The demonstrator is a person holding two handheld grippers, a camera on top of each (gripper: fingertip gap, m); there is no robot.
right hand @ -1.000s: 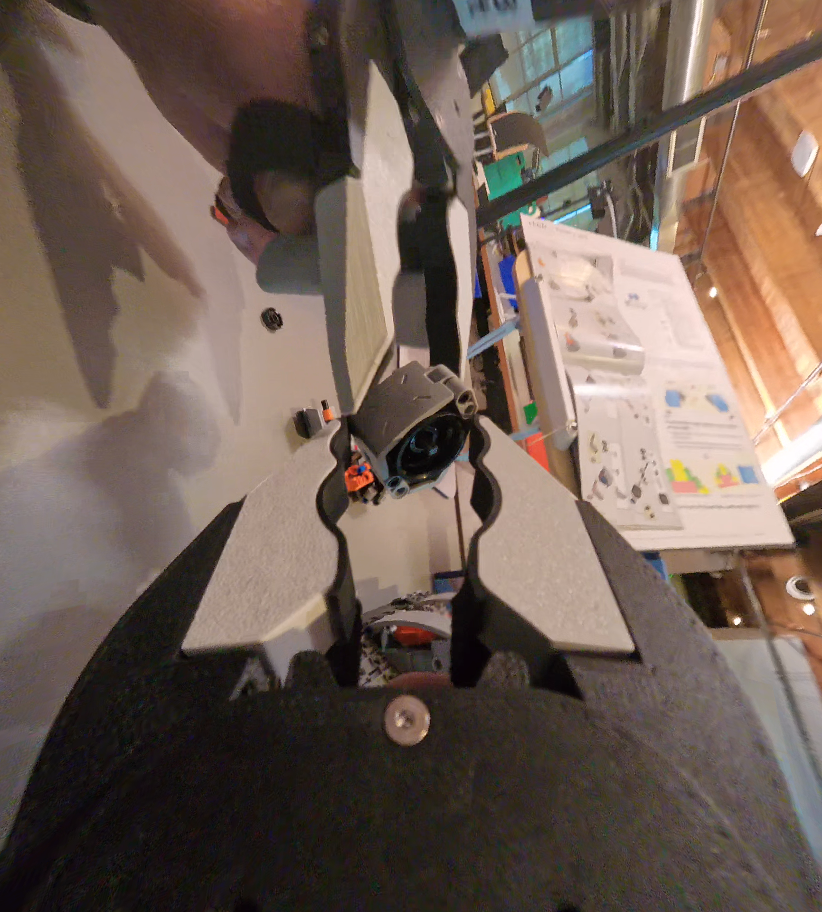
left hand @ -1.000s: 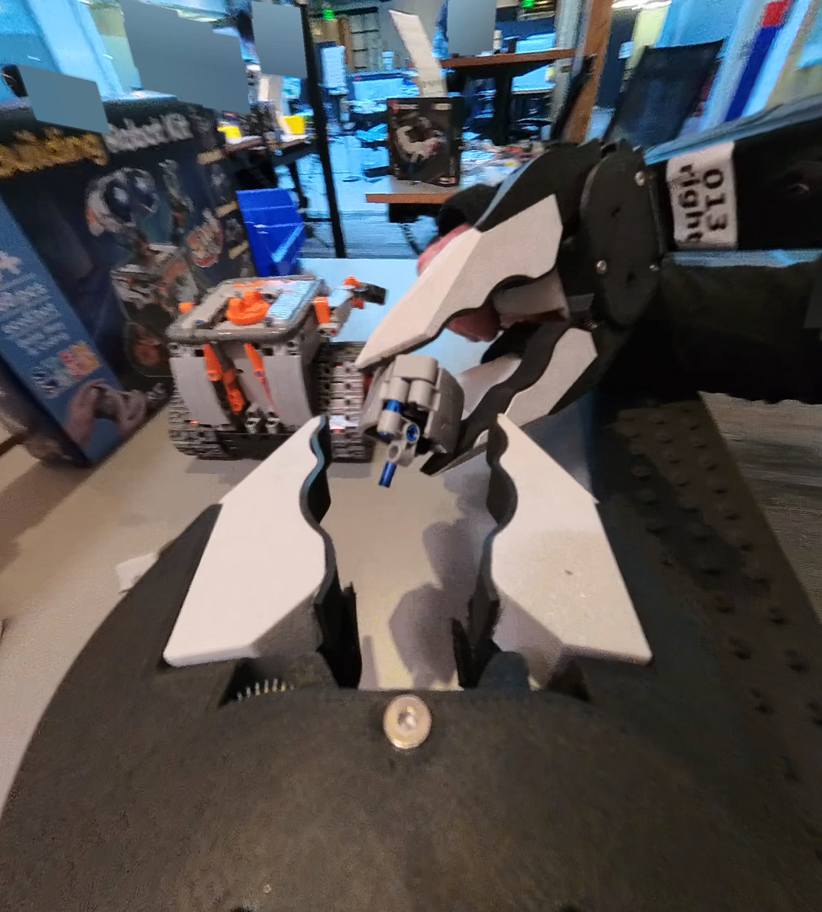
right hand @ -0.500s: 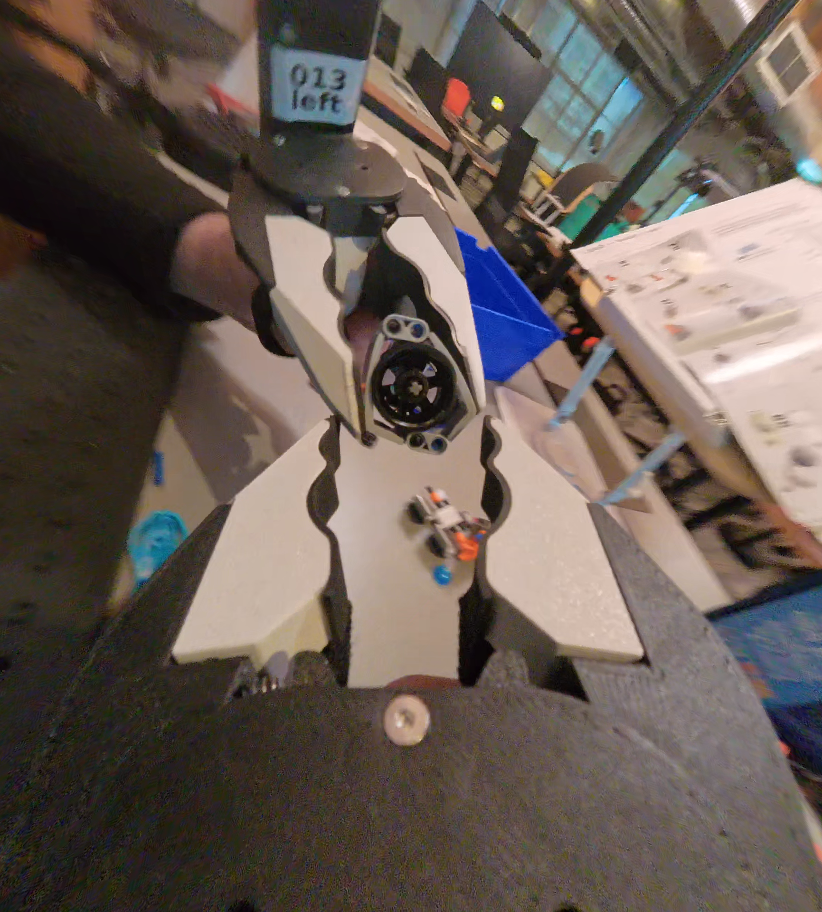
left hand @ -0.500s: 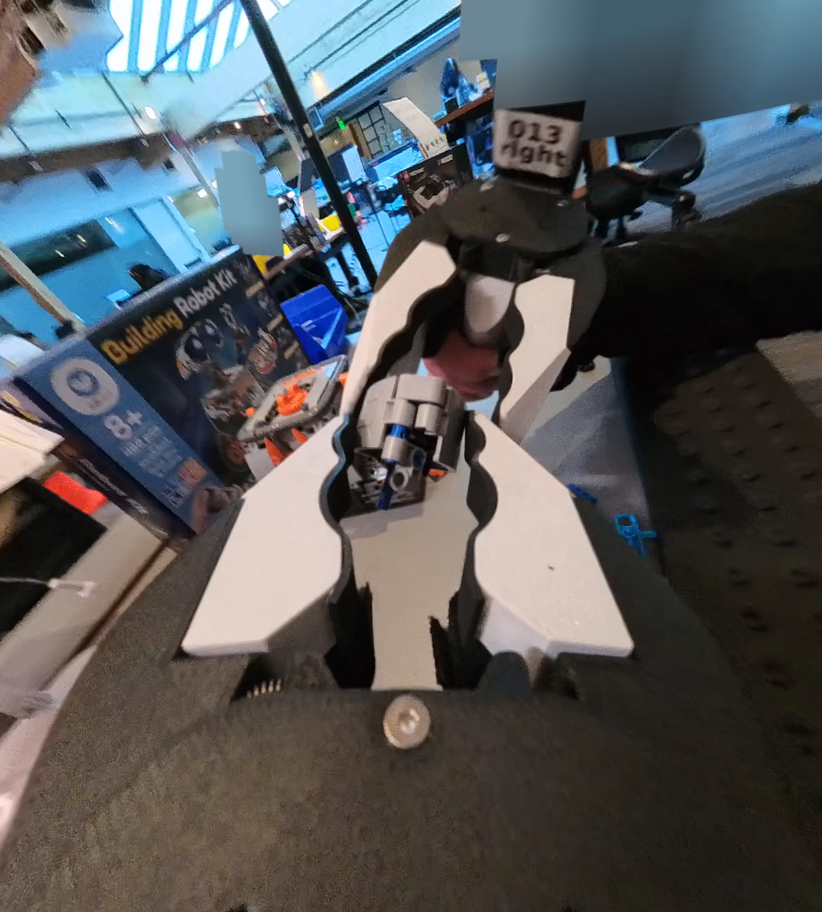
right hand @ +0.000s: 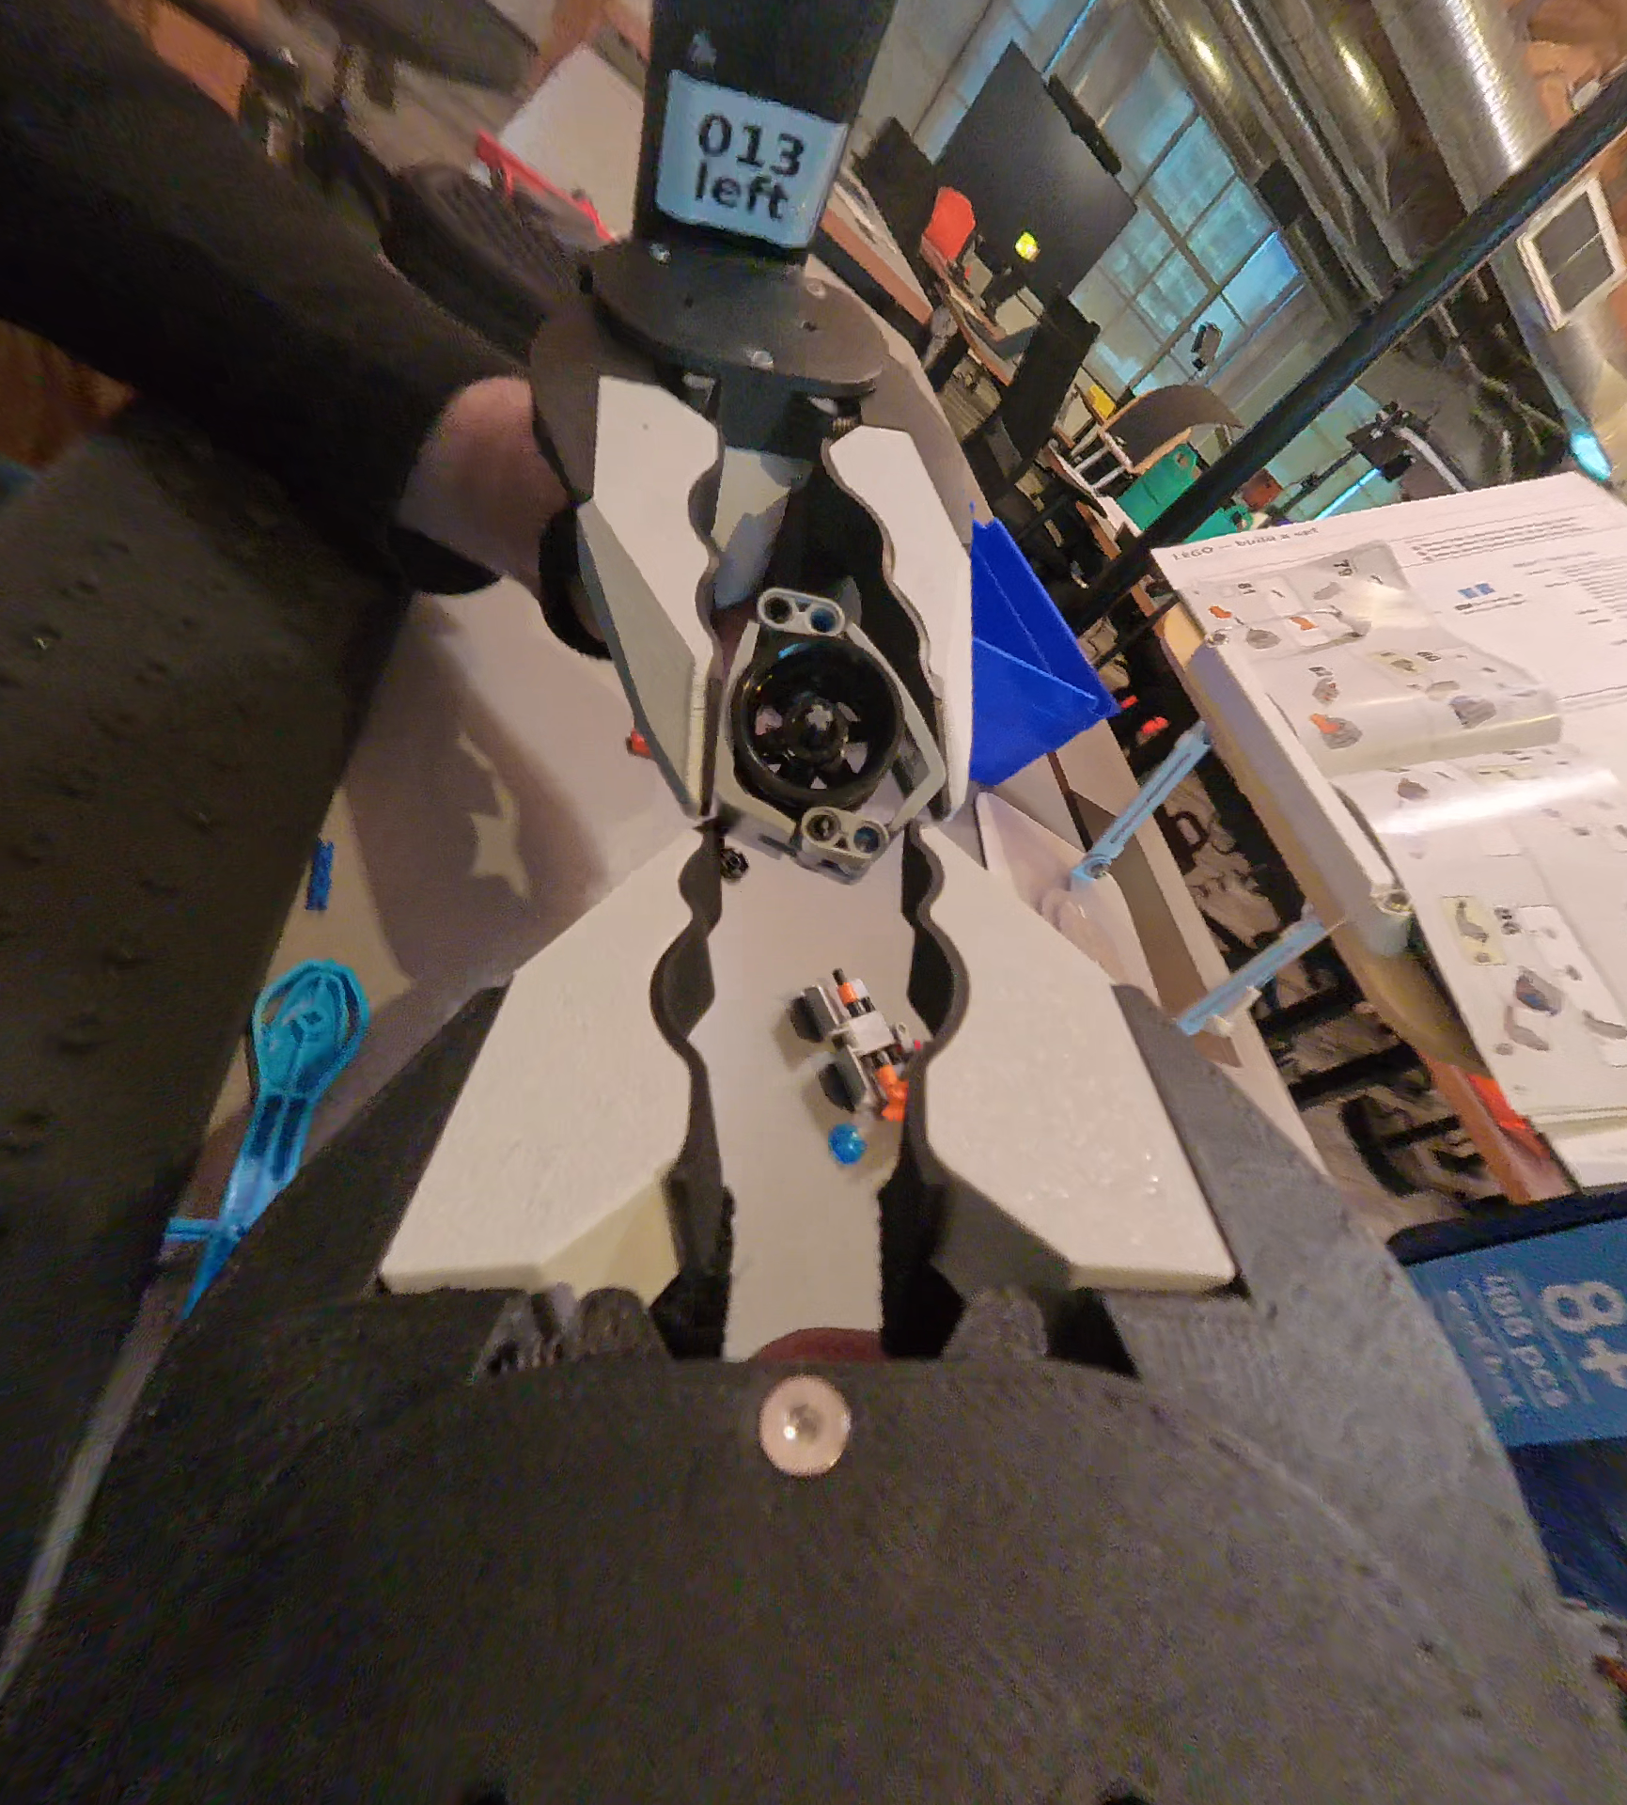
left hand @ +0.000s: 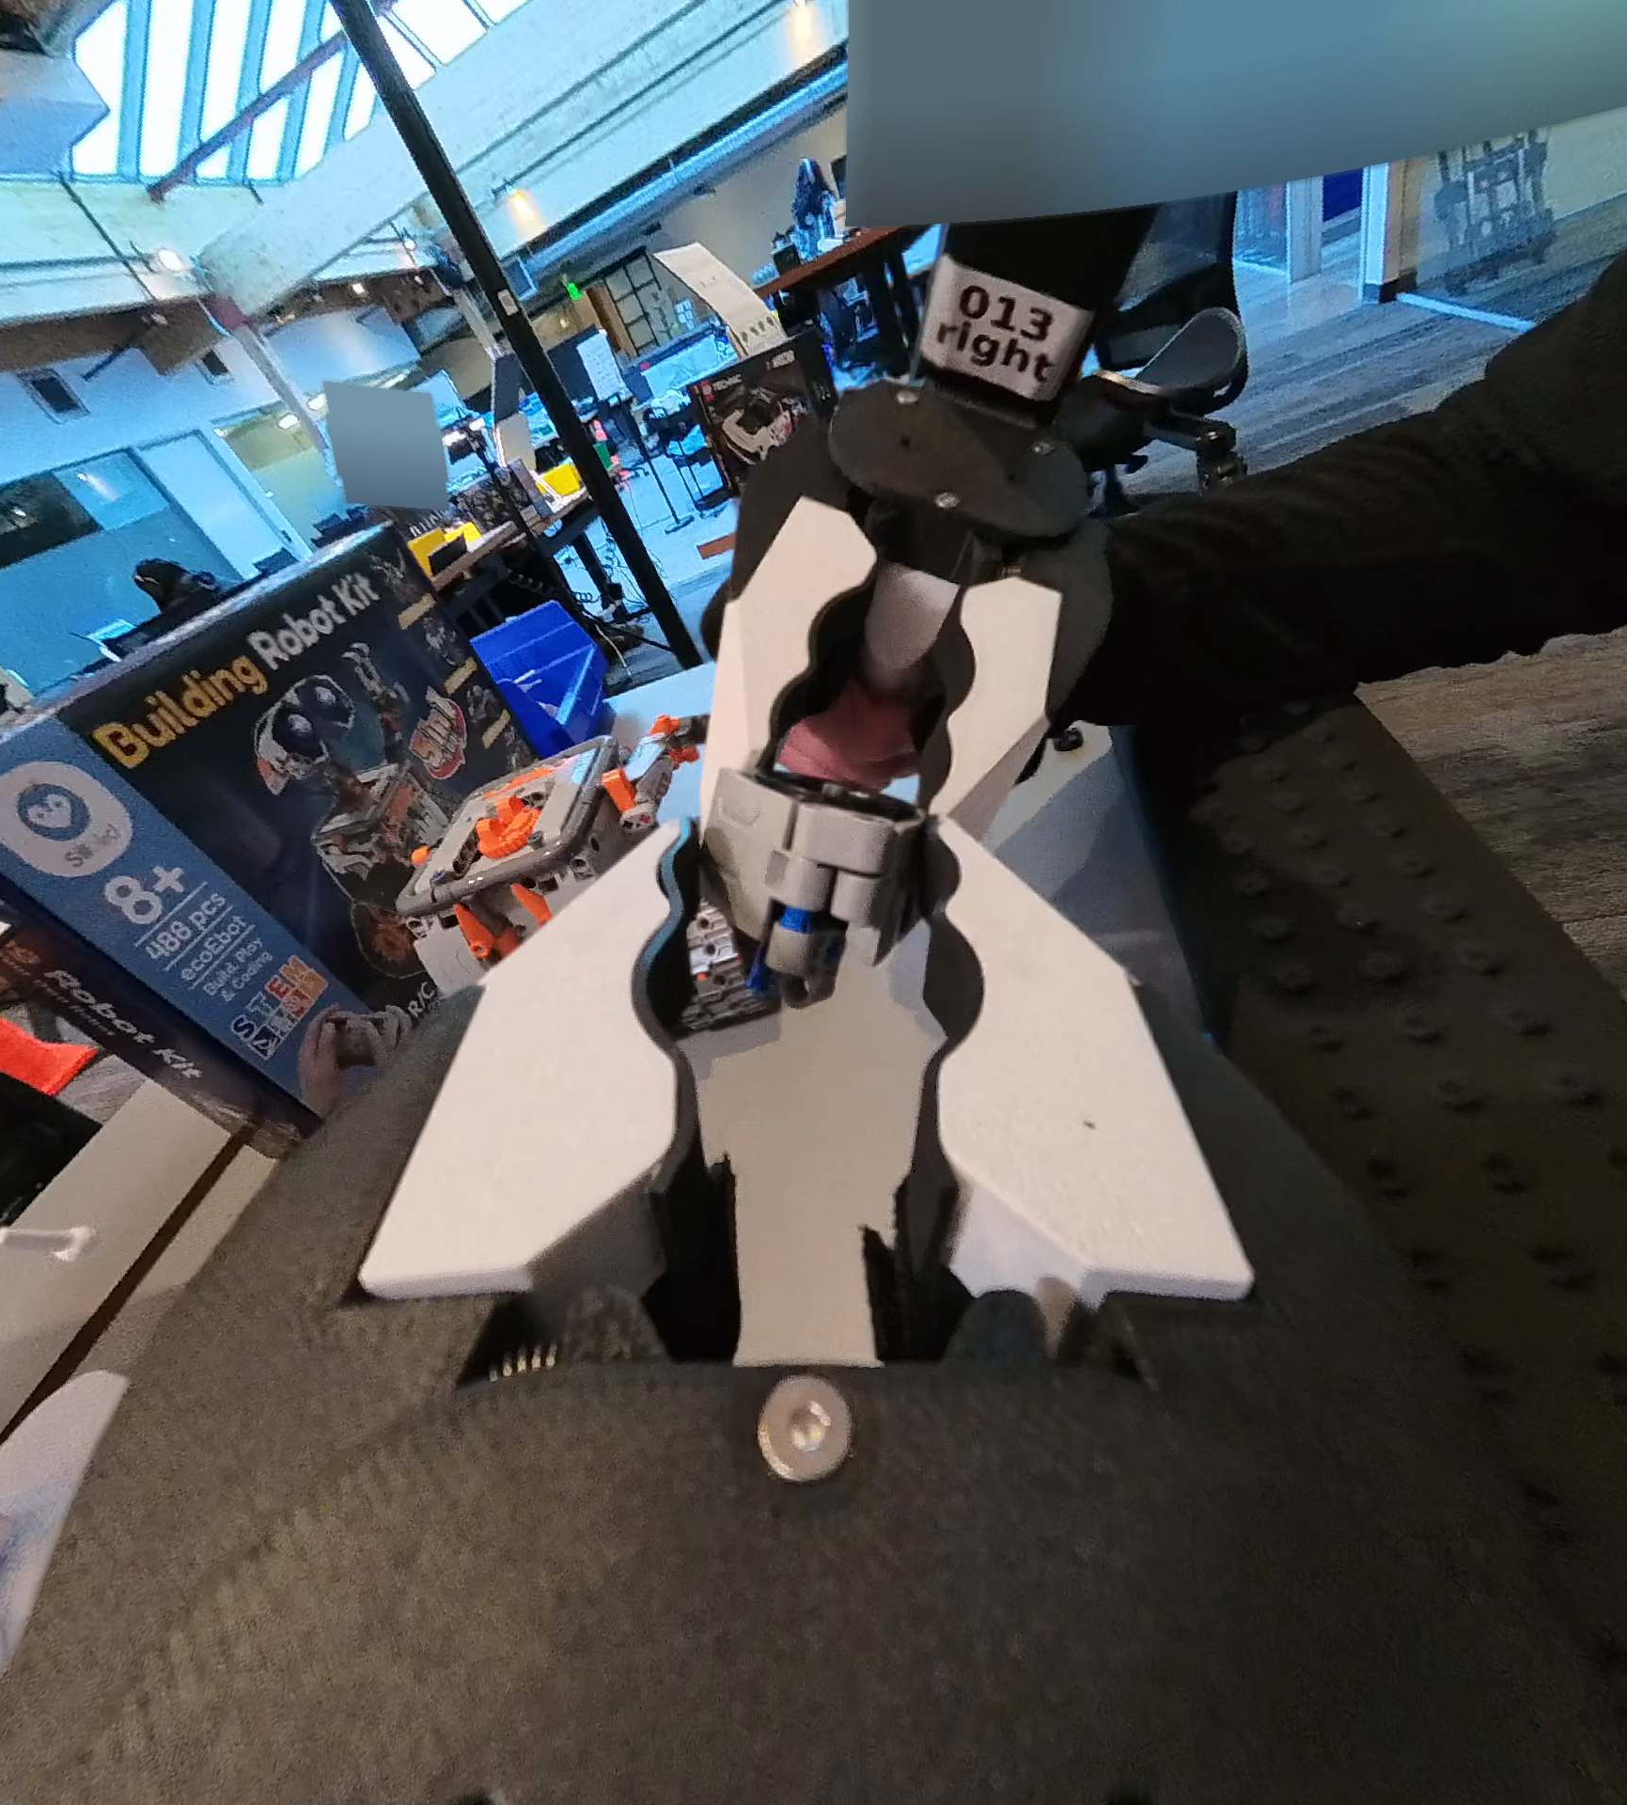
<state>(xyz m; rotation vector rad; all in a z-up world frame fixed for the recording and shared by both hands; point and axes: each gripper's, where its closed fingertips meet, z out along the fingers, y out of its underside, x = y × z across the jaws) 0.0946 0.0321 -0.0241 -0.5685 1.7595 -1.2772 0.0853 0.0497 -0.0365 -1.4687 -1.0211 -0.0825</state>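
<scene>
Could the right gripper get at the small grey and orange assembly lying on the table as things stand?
Probably yes. The right gripper is open and empty, and the assembly lies uncovered on the table; the left gripper, holding the grey motor, is beyond it.

Counted up: 2 grippers (left hand: 804, 879) (right hand: 814, 860), 1 grey motor block (right hand: 814, 733), 1 blue bin (right hand: 1019, 674), 1 kit box (left hand: 204, 840), 1 tracked model (left hand: 516, 860) are seen.

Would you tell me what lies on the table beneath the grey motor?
A small grey-and-orange brick assembly and a blue round stud lie on the white table below the grey motor; fingers of the right gripper hide the table on either side.
</scene>
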